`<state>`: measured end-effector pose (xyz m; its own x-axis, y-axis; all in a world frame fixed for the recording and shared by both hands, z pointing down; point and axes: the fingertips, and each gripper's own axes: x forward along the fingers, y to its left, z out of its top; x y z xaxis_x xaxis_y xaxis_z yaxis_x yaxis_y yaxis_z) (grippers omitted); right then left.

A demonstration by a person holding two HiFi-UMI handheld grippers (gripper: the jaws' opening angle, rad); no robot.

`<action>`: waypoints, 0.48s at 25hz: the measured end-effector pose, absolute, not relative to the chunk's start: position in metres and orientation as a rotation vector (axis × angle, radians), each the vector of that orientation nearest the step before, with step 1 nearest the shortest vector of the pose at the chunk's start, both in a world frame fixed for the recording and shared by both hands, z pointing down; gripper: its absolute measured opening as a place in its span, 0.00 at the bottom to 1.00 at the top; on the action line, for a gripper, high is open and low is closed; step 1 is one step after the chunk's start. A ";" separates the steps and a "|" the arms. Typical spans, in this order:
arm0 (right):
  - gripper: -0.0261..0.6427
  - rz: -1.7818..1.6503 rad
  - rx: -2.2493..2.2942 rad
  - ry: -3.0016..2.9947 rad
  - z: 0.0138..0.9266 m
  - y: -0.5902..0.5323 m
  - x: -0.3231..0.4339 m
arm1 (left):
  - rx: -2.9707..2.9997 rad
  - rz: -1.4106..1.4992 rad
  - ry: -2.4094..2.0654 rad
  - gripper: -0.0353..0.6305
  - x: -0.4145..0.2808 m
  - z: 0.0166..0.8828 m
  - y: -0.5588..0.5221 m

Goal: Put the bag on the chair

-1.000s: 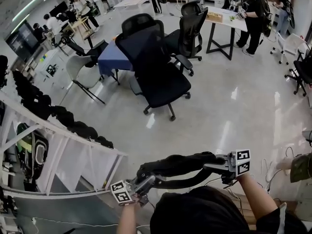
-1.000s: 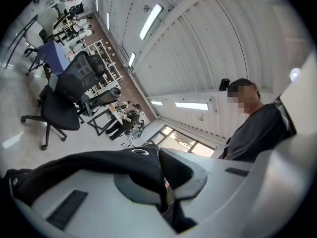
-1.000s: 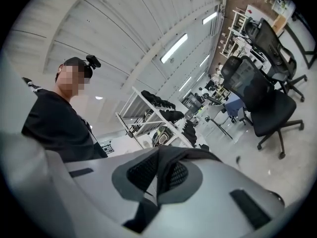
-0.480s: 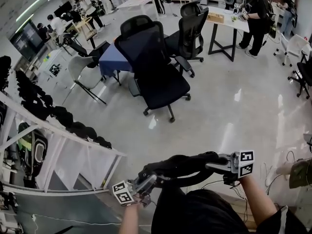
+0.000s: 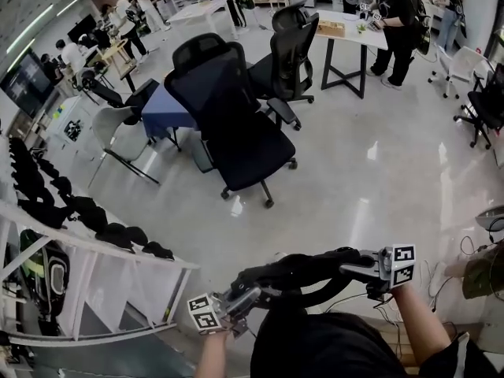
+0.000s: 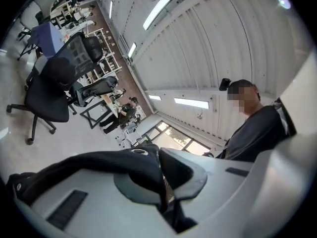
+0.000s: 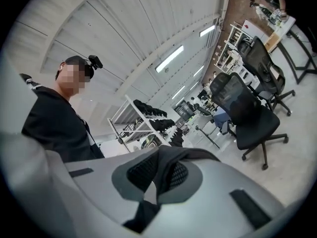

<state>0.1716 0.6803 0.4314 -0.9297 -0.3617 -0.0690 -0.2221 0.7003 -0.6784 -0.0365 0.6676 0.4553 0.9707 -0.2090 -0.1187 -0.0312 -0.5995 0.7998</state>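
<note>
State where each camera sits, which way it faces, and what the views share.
Head view: on the person's head, facing steeply down over the black fabric bag toward the black mesh office chair; both forearms show.
Left gripper view: rides the left gripper, looks along its jaws, shut on the bag; the person's torso shows.
Right gripper view: likewise on the right gripper.
Shared: all three show bag and chair.

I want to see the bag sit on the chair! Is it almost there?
Not yet. Done: the bag is lifted, with the left gripper and the right gripper both shut on it. In hand: it hangs between them, close to the person. Left: the black chair stands across the floor, seat empty, so the bag must get there and be set down.
</note>
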 end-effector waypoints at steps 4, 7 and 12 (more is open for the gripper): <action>0.05 -1.089 -0.506 2.691 0.439 0.646 0.173 | 2.204 -0.250 -0.158 0.08 -0.036 0.461 0.631; 0.04 -1.115 -0.520 2.669 0.442 0.615 0.170 | 2.207 -0.252 -0.158 0.08 -0.039 0.466 0.602; 0.05 -1.141 -0.547 2.645 0.447 0.555 0.166 | 2.187 -0.277 -0.140 0.08 -0.043 0.468 0.549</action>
<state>0.1661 0.5547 0.4465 -0.9092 -0.4141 -0.0441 -0.2520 0.6316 -0.7332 -0.0426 0.5493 0.4682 0.9685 -0.2005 -0.1473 0.0009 -0.5892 0.8080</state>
